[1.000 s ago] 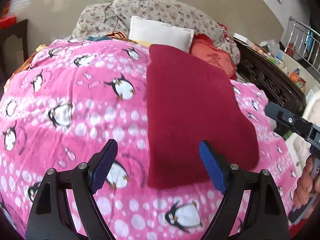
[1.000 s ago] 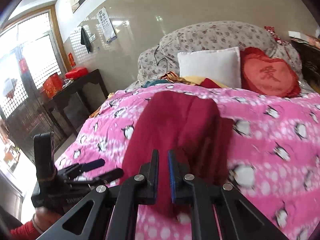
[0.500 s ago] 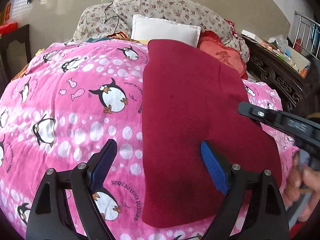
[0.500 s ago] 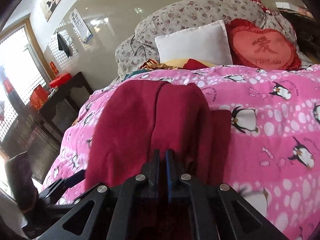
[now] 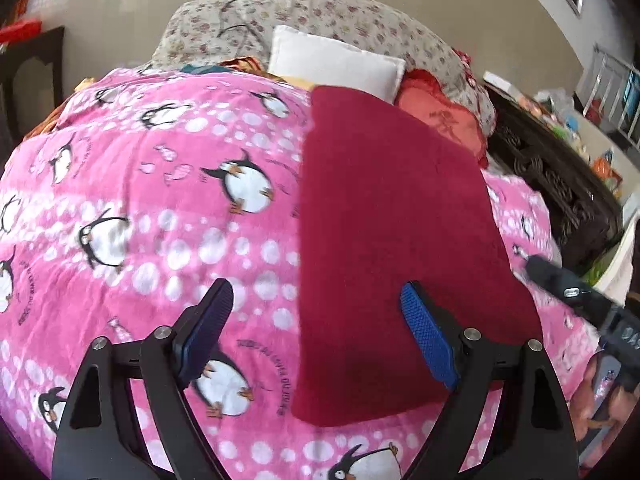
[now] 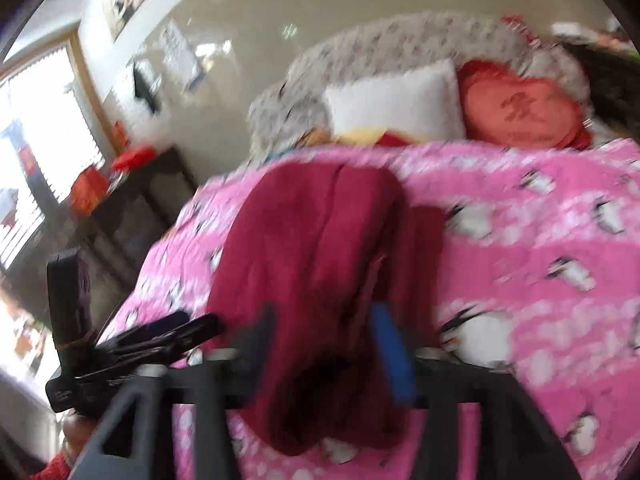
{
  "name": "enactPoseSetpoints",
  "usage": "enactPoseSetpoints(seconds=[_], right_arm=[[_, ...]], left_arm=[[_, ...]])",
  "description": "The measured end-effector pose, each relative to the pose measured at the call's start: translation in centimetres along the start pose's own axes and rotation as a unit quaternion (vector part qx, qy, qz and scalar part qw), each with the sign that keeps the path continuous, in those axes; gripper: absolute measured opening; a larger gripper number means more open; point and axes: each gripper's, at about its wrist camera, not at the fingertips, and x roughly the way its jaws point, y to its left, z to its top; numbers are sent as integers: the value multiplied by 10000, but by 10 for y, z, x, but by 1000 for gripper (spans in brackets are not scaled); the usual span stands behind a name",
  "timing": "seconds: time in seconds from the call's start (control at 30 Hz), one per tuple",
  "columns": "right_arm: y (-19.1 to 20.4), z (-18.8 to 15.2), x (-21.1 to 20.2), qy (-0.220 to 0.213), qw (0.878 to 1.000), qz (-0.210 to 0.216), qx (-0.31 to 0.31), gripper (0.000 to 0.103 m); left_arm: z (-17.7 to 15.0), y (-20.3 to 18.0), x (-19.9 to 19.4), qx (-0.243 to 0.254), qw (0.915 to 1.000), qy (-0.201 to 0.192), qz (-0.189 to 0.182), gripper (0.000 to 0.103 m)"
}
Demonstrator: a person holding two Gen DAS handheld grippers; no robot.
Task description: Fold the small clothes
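Observation:
A dark red garment (image 5: pixel 392 240) lies folded in a long strip on the pink penguin blanket (image 5: pixel 140 200). It also shows in the right wrist view (image 6: pixel 312 264), blurred, with a fold ridge along its length. My left gripper (image 5: pixel 316 332) is open and empty, hovering above the garment's near left edge. My right gripper (image 6: pixel 324 344) is open, its jaws apart on either side of the garment's near end; the view is motion-blurred. The right gripper also shows at the right edge of the left wrist view (image 5: pixel 580 296).
A white pillow (image 5: pixel 336 60), a red heart cushion (image 6: pixel 520 108) and a floral bolster (image 5: pixel 320 12) lie at the head of the bed. A dark carved cabinet (image 5: pixel 560 184) stands to the right, a dark side table (image 6: pixel 132 208) to the left.
My right gripper was shut on the garment's near end and has opened, letting the cloth go. My left gripper stayed open and drew back a little.

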Motion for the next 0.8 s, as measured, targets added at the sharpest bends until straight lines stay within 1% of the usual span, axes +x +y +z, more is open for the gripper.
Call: enactPoseSetpoints(seconds=[0.03,0.07,0.13,0.2,0.3,0.37,0.43,0.57,0.7,0.8], right_arm=[[-8,1,-3,-115,9997,-168,102,78],[-17,1,-2,-101,9994,-223,253,78],[-32,-1,4,73,9980,-56,618,78],[-38,-5,7,116,9959,154,882,78],[-31,-7,8,101,9968,98,791,78],[-24,-5,9,112,9976,98,672,78],[-21,-1,11,93,9980,13,624,78],[-31,6,16,74,9977,-128,657,80],[-45,0,21,70,9953,30,965,85],[-57,-3,25,-36,9924,257,1203,87]], left_arm=[[2,3,0,-21,10000,0,18,86],[3,5,2,-10,10000,13,51,86],[4,6,3,-23,10000,36,35,86],[4,6,3,-57,10000,26,36,86],[3,3,4,-15,10000,3,74,86],[3,1,5,-7,10000,24,51,86],[4,0,6,-14,10000,36,-1,86],[7,6,7,-145,9998,7,-116,86],[9,13,16,-420,9981,175,-413,86],[10,10,20,-372,9972,270,-582,86]])
